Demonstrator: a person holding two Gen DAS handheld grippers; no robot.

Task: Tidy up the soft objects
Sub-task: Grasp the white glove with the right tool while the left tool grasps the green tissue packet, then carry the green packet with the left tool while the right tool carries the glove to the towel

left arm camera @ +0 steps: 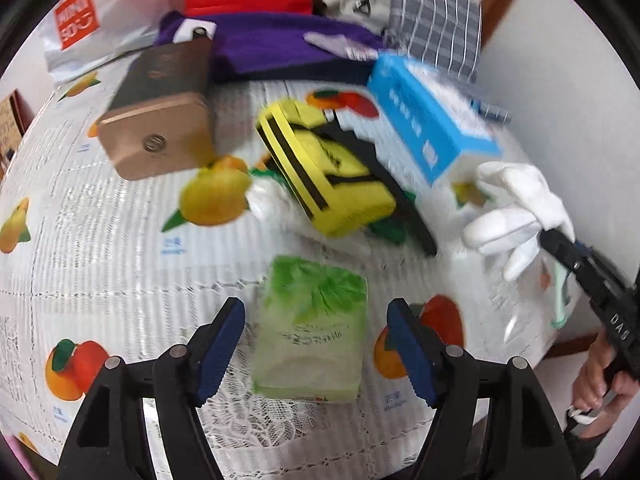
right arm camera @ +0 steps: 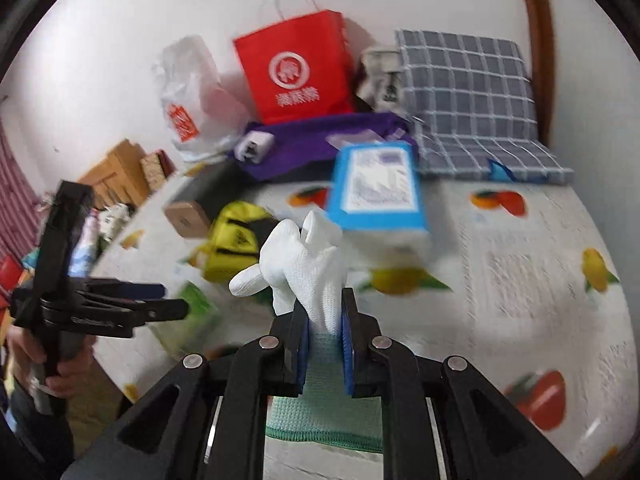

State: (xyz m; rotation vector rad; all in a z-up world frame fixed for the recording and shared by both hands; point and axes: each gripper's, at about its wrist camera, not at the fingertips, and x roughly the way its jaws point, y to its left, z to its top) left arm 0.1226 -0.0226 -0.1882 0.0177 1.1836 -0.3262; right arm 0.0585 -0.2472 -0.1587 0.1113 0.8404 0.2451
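Two grippers are in my hands above the fruit-print tablecloth [left arm camera: 100, 248]. My right gripper [right arm camera: 325, 326] is pressed together on a white knitted glove [right arm camera: 304, 264], pinching it near the cuff so that the glove's fingers stick up and forward past the blue pads, while the mint-green cuff band hangs back between the gripper arms. From the left wrist view the same glove [left arm camera: 516, 208] is held up off the cloth, just to the right of the blue tissue box [left arm camera: 432, 128].

My left gripper [left arm camera: 316, 344] is spread wide, with nothing between its pads. It hovers over a green tissue pack [left arm camera: 312, 332], which lies flat on the cloth between the two open fingers in that view; I cannot tell whether the pads touch it.

Taking the blue tissue box as the landmark: a yellow pouch with black stripes [left arm camera: 324, 172] lies just to its left, tilted, with a dark strap trailing under it. Further left of the box stands a brown wooden block [left arm camera: 160, 120]. Behind the box lies a purple cloth [left arm camera: 272, 48], and behind that a red paper bag [right arm camera: 296, 68] stands against the wall. To the right rear of the box is a grey checked cushion [right arm camera: 472, 100]. A white plastic bag [right arm camera: 192, 92] slumps left of the red bag.
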